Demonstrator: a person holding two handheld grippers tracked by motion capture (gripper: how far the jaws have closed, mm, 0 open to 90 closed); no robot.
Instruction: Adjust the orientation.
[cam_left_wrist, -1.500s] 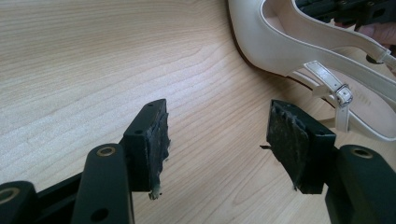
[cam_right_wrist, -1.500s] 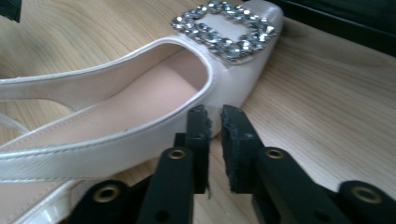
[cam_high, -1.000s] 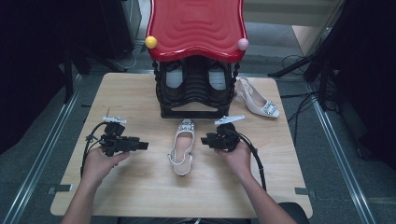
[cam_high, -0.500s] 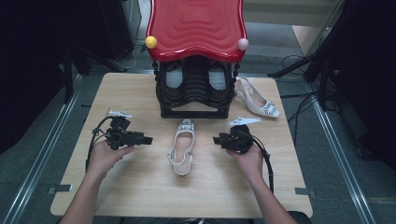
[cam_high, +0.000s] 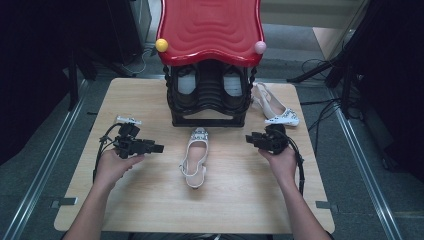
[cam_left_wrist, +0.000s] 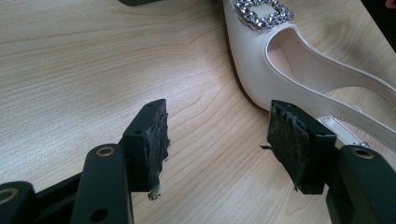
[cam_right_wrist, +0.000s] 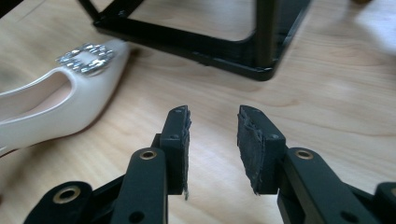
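Room — dark floor, metal rails. Pale wooden table (cam_high: 150, 100). Red-topped black shoe rack (cam_high: 210, 60) at its far edge. White slingback shoe with rhinestone buckle (cam_high: 194, 157) — mid-table between both grippers, long axis pointing at the rack, toe far. Left gripper (cam_high: 159, 148) nearer, released, empty. Right gripper (cam_high: 248, 139) part-open, empty, jaws just narrowing; shoe lies inward of each.

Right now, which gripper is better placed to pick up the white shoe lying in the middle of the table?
Left, probably. The left gripper is open, its jaws pointing at the white shoe. The right gripper, also open and empty, points at bare table beside the black rack.
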